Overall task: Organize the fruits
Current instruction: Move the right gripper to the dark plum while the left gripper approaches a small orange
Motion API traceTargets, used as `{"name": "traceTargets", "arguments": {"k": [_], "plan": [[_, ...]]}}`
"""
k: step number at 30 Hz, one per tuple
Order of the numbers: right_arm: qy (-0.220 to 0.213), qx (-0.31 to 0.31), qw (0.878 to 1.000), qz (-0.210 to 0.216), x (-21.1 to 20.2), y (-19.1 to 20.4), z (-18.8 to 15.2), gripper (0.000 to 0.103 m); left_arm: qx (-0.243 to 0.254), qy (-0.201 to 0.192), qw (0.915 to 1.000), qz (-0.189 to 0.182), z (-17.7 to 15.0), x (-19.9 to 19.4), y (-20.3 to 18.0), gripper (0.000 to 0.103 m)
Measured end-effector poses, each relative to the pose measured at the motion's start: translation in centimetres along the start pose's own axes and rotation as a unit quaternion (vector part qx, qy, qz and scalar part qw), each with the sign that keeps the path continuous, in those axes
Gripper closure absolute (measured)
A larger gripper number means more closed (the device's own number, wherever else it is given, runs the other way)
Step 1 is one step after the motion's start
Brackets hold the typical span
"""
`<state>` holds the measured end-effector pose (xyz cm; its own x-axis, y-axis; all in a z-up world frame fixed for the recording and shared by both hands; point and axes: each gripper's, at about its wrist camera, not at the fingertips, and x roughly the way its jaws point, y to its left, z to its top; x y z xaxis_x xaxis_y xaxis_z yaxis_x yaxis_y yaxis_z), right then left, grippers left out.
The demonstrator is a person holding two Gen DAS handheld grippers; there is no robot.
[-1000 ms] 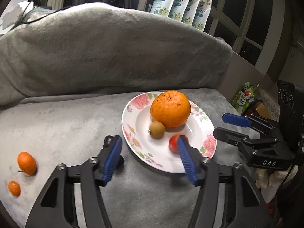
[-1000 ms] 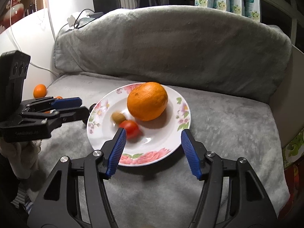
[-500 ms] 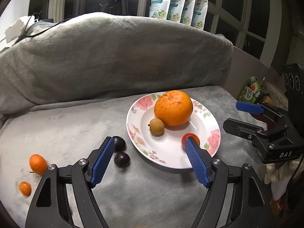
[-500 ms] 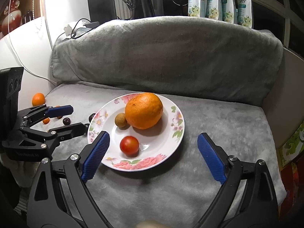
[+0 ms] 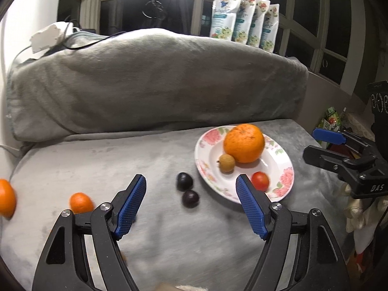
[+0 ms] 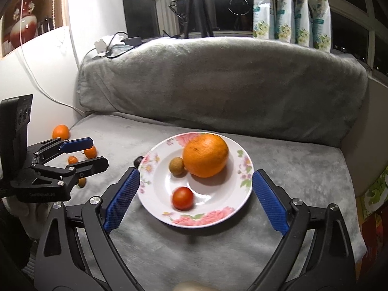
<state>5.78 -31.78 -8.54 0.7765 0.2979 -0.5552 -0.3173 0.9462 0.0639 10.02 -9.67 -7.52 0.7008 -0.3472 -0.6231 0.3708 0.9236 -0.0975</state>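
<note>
A floral plate [image 5: 286, 167] [image 6: 242, 201] on the grey blanket holds a big orange [image 5: 243, 143] [image 6: 205, 154], a small brown fruit [image 5: 226, 163] [image 6: 177, 166] and a red tomato [image 5: 260, 180] [image 6: 182, 198]. Two dark plums [image 5: 184, 181] [image 5: 190, 198] lie left of the plate. Small oranges [image 5: 81, 202] [image 6: 61, 131] lie at the far left. My left gripper [image 5: 191, 203] is open and empty, above the plums. My right gripper [image 6: 195, 200] is open and empty, its fingers wide on either side of the plate's front.
A grey cushion [image 5: 157, 77] backs the seat. Several white pouches [image 5: 245, 17] stand on the sill behind. A white wall [image 6: 36, 77] bounds the left side. A green packet [image 5: 329, 121] lies beyond the right edge.
Both grippers have drawn back from the plate and opened wider. The left view has swung left, so the plums and small oranges show more. The tomato now lies free on the plate.
</note>
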Motion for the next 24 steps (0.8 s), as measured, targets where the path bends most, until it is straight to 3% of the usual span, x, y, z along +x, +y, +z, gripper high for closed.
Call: {"name": "traceTargets", "arguments": {"k": [24], "plan": [[0.004, -0.072, 0.994, 0.081, 3.0, 9.4, 1.6, 0.007, -0.090, -0.002, 0.9937, 0.066, -2.8, -2.3, 10.9, 0.027]]}}
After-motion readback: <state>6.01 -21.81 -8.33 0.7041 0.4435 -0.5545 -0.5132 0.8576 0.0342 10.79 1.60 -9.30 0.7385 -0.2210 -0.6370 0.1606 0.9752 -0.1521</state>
